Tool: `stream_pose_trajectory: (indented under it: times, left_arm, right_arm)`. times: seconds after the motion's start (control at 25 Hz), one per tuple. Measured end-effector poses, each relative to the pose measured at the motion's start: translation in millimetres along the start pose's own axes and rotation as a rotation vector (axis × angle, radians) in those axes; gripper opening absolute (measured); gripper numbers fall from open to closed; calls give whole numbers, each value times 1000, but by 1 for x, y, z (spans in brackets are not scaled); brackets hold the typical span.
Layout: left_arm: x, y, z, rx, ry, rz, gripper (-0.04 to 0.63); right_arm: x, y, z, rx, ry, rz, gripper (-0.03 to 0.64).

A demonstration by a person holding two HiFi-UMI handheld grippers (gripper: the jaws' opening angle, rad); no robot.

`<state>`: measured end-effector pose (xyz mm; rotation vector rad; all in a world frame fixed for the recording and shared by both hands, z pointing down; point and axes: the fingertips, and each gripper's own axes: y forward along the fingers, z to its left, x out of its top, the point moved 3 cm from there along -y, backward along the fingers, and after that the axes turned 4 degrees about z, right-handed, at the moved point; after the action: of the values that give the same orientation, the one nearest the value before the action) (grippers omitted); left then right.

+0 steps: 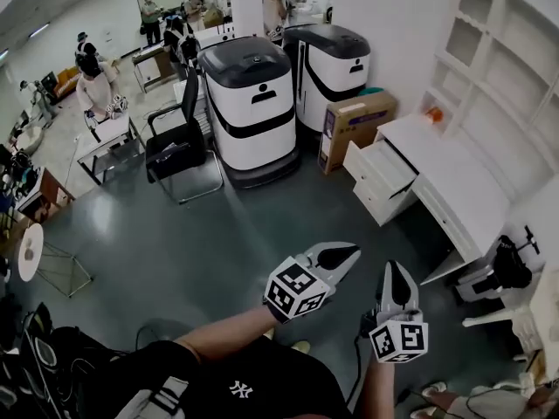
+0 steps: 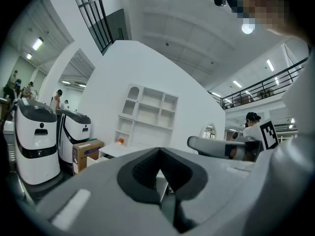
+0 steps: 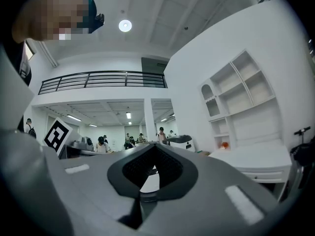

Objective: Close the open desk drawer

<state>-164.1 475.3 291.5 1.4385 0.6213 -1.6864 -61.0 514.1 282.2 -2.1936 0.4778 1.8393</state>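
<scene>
Drawer (image 1: 381, 168): white, boxy, flat-fronted, is jutting out below the smooth white worktop (image 1: 456, 178) at right | left gripper (image 1: 342, 253), right gripper (image 1: 395, 274): grey, tapered, are hanging closed, empty, well apart from it

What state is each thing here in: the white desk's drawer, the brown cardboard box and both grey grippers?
White desk drawer: pulled out, open.
Brown cardboard box: upright, looks closed.
Left grey gripper: jaws together, holding nothing, well short of the drawer.
Right grey gripper: jaws together, holding nothing.
</scene>
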Motion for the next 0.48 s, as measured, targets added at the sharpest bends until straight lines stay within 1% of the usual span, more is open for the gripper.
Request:
stream_pose_trajectory:
  times: [0.08, 0.2, 0.48]
  left_arm:
    - [2, -5, 7, 27, 3, -6, 1]
    - [1, -1, 10, 35, 3, -5, 0]
    - [1, 9, 8, 35, -2, -5, 0]
  right_arm:
    - [1, 8, 5, 29, -4, 1, 23]
    - [0, 10, 5, 48, -5, 3, 23]
    - [-1, 9, -6, 47, -3, 9, 23]
